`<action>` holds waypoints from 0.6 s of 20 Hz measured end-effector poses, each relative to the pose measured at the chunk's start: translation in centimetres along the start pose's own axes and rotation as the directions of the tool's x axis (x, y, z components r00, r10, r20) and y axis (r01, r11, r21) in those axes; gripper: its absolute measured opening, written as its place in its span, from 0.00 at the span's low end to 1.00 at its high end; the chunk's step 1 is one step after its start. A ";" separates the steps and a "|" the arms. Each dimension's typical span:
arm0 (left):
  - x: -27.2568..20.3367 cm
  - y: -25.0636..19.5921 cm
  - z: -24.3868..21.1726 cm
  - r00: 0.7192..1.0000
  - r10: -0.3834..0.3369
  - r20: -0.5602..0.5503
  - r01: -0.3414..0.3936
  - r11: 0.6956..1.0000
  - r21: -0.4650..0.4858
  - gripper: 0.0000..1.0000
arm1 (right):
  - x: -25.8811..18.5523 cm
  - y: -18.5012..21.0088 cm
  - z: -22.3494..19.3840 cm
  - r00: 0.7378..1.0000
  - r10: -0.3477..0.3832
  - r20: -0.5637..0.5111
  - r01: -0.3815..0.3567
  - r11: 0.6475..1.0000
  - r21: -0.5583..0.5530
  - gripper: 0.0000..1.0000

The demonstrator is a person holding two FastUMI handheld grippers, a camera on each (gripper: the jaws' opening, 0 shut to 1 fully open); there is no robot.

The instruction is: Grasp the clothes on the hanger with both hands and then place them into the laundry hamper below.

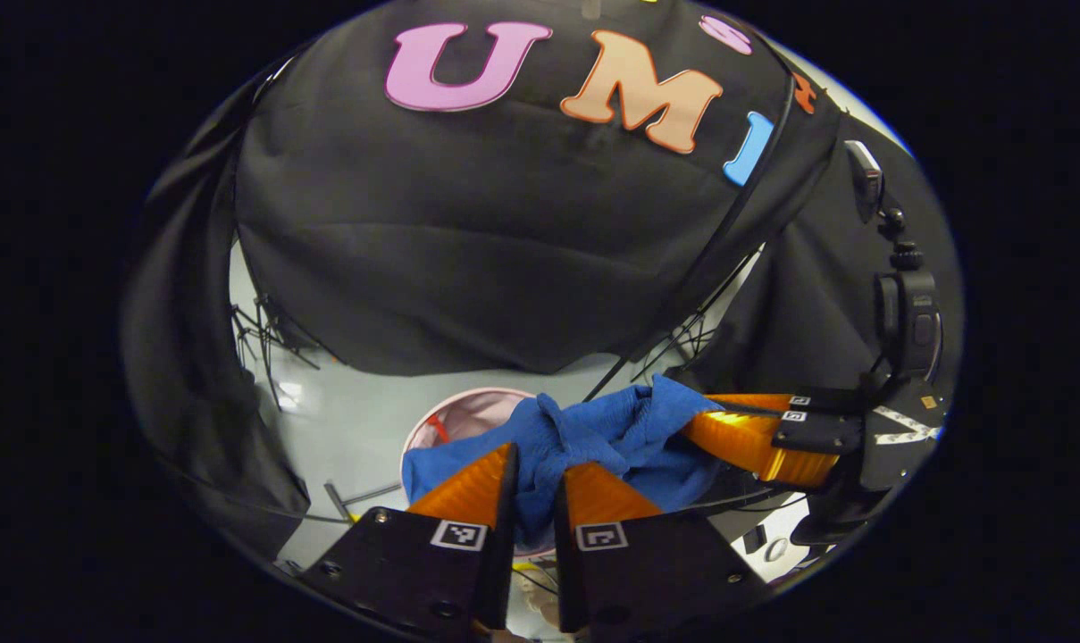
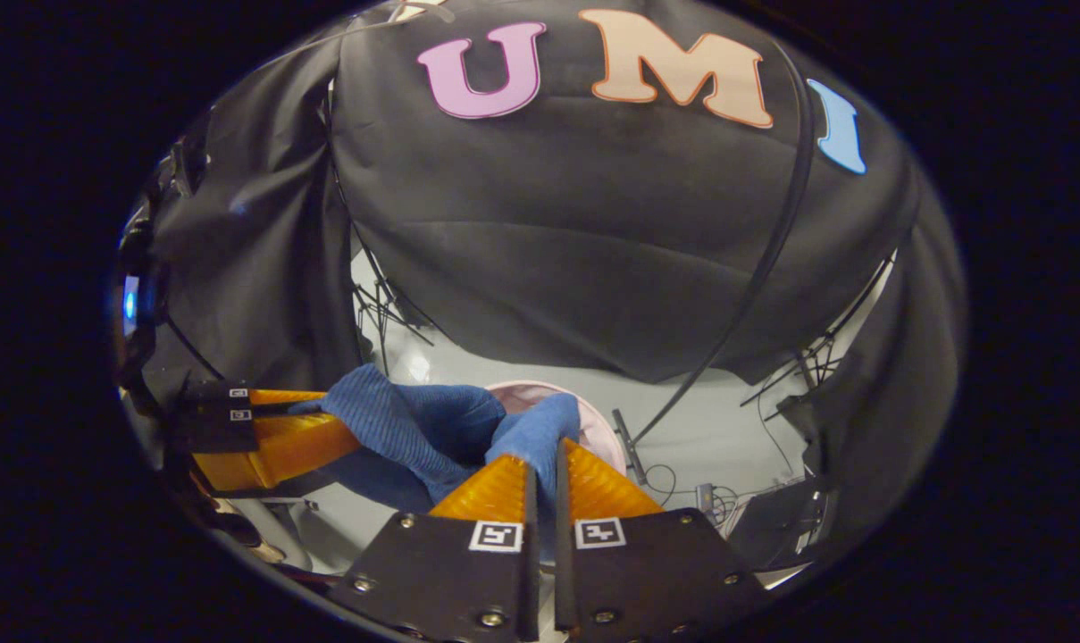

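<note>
My left tongs (image 1: 535, 478) are pinched nearly closed on a bunched fold of the blue knit garment (image 1: 593, 438); my right tongs (image 2: 544, 469) likewise clamp its other end. I judge it light, soft and floppy, sagging between grips, so gathered folds hold best. Just beyond and below sits the pink laundry hamper (image 1: 468, 406) on the pale floor (image 1: 352, 420).
</note>
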State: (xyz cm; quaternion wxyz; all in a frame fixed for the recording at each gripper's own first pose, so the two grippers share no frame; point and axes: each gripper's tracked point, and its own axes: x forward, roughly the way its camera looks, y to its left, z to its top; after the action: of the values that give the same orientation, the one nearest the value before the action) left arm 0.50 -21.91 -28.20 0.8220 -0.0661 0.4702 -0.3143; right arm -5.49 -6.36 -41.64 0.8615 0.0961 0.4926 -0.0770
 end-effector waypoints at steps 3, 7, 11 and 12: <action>-0.1 0.1 -0.4 1.000 -0.008 -0.003 0.008 1.000 -0.028 0.30 | -0.3 -0.1 0.4 1.000 -0.004 0.013 0.004 1.000 -0.002 0.10; -0.2 0.1 0.2 1.000 0.000 0.015 0.000 0.999 -0.033 0.30 | -0.7 0.3 1.1 1.000 0.003 0.031 -0.003 1.000 -0.010 0.10; -0.8 0.1 1.0 0.999 0.008 0.039 -0.008 1.000 -0.024 0.30 | -1.4 0.9 2.2 0.998 0.012 0.062 -0.011 1.000 -0.021 0.10; -1.1 0.1 1.4 0.999 0.011 0.051 -0.010 1.000 -0.016 0.30 | -1.8 1.0 2.8 0.997 0.015 0.080 -0.013 1.000 -0.023 0.10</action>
State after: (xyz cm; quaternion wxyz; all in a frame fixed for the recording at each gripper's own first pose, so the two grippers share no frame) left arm 1.32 -21.42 -26.65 0.8349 -0.0782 0.4519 -0.3045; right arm -3.87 -5.99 -38.60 0.8821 0.0864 0.4578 -0.0692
